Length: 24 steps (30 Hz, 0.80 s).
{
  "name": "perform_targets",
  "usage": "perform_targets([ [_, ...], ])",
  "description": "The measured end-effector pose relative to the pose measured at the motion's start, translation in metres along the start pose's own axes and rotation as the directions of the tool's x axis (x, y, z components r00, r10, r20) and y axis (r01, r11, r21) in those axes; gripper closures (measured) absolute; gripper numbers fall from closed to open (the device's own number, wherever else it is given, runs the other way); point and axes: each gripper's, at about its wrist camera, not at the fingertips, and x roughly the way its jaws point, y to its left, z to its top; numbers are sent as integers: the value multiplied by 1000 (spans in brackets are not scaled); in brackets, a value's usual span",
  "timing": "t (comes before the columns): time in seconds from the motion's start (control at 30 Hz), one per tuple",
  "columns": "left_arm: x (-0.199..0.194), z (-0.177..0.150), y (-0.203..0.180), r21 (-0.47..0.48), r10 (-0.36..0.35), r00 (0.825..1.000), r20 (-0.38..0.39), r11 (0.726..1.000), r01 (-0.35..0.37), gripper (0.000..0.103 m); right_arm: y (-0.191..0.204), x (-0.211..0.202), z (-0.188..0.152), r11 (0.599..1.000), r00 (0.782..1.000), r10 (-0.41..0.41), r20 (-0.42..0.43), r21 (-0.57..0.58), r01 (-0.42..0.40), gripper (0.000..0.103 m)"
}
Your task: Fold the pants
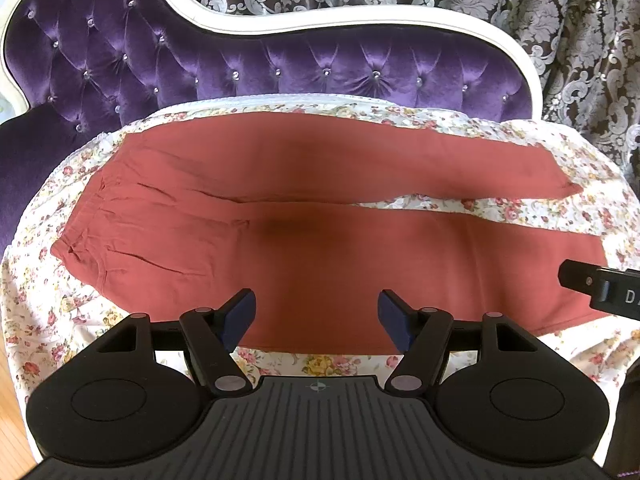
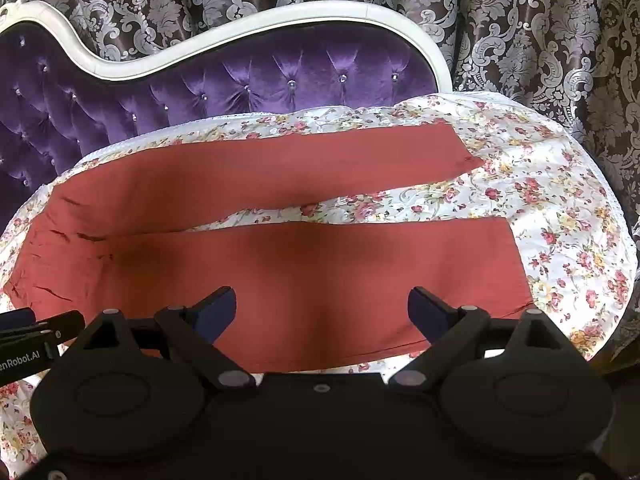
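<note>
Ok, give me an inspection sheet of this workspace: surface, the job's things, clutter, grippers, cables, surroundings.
Surface: floral sheet spread over the seat of a purple tufted sofa.
Job's things: rust-red pants laid flat and unfolded, waistband left, legs spread apart to the right.
Clutter: nothing seen.
Grippers: left gripper open above the near leg; right gripper open wide above the same leg; neither holds cloth.
Cables: nothing seen.
Surroundings: dark damask curtain behind the sofa; white sofa frame.

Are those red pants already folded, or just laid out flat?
Laid out flat. The red pants lie spread on the floral sheet, both legs apart with sheet showing between them, nothing doubled over.
</note>
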Motion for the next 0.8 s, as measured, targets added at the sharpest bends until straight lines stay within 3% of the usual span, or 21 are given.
perform_targets([
  [0.8,-4,3,-3,10,15,1000,12,1000,-15,37,3,0,-1,1000,1000,19,-4,-11,-19,9],
])
